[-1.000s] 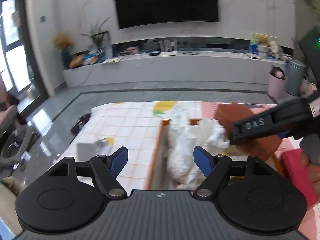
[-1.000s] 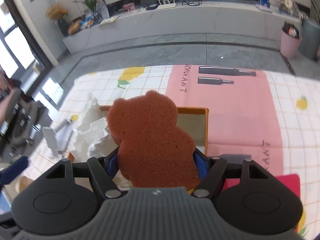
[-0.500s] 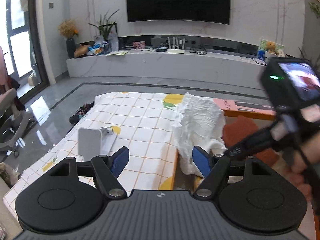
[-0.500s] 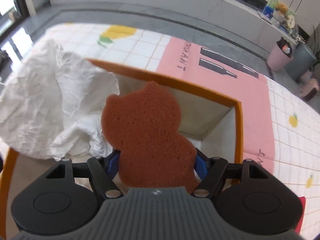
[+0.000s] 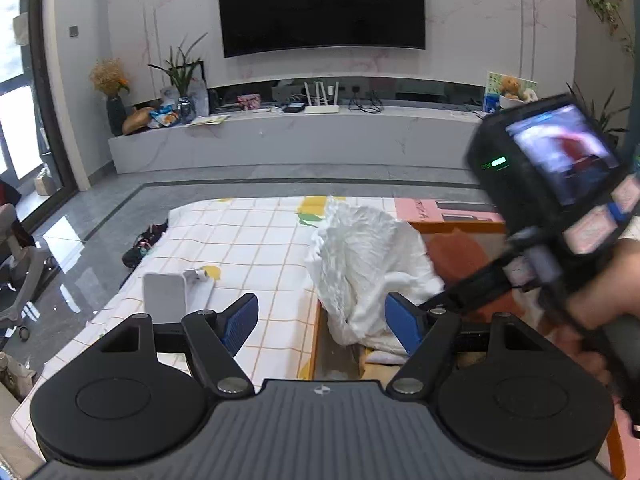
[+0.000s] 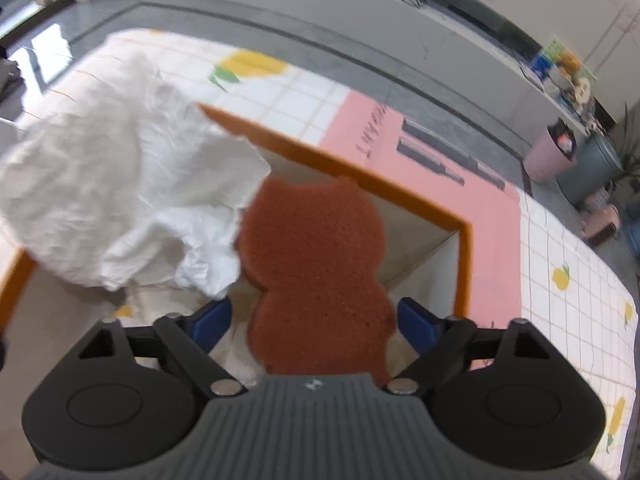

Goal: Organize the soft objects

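A brown bear-shaped sponge (image 6: 316, 276) stands between the fingers of my right gripper (image 6: 314, 322), over the inside of the orange-rimmed box (image 6: 408, 196). The jaws stand wider than the sponge, with a gap on each side. A crumpled white cloth (image 6: 120, 200) hangs over the box's left rim. In the left wrist view my left gripper (image 5: 322, 322) is open and empty, just in front of the white cloth (image 5: 364, 264). The sponge (image 5: 460, 256) shows behind the cloth, and the right gripper's body (image 5: 552, 184) fills the right side.
The box sits on a table with a white checked cloth (image 5: 248, 248) and a pink mat (image 6: 420, 148). A small white device (image 5: 168, 296) lies at the table's left. A TV bench and floor lie beyond the far edge.
My right gripper has lowered the sponge into the box and its jaws have opened off the sponge. The left gripper has drawn back and stays open.
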The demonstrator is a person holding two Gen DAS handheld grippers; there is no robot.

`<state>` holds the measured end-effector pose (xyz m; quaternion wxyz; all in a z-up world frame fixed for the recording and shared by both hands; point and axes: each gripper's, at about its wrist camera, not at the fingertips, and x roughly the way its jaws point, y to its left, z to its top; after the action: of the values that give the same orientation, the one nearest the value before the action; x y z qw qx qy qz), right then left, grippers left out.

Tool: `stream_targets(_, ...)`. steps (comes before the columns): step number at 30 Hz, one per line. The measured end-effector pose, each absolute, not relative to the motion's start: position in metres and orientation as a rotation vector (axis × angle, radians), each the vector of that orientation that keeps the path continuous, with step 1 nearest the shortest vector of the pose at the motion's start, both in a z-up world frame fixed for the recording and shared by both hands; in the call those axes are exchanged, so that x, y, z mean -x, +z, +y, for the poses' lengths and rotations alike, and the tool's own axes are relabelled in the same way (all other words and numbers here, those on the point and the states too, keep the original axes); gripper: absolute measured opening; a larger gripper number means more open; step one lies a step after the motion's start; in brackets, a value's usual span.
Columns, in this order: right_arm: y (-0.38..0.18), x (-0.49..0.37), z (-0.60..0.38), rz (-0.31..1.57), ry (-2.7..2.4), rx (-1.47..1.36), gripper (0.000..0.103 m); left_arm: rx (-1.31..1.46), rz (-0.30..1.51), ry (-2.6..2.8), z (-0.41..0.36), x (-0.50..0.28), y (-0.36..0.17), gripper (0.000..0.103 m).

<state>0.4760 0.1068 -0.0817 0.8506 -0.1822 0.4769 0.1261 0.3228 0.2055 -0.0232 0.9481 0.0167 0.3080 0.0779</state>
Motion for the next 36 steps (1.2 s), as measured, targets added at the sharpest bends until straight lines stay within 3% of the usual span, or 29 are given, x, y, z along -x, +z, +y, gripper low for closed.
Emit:
stream_targets(8,-0.017,-0.422,0.066,0.792,0.243,0.261,0.100,-0.005,0.597,0.257,0.203,-0.311,0.002,0.085)
stream_targets(15,0.011,-0.333,0.007,0.576,0.184,0.169,0.100,-0.003,0.440,0.187,0.165,-0.255,0.041,0.086)
stream_targets(19,0.012,-0.278,-0.020,0.476,0.175,0.184,0.100,-0.057,0.363,0.113,0.122,-0.217,0.049,0.093)
stream_targets(25,0.001,-0.208,-0.066,0.415,0.124,0.117,0.100,-0.143,0.331,0.003,0.065,-0.178,0.031,0.093)
stream_targets(36,-0.046,-0.148,-0.121,0.431,0.049,-0.028,0.100,-0.160,0.349,-0.085,0.032,-0.147,-0.015,0.093)
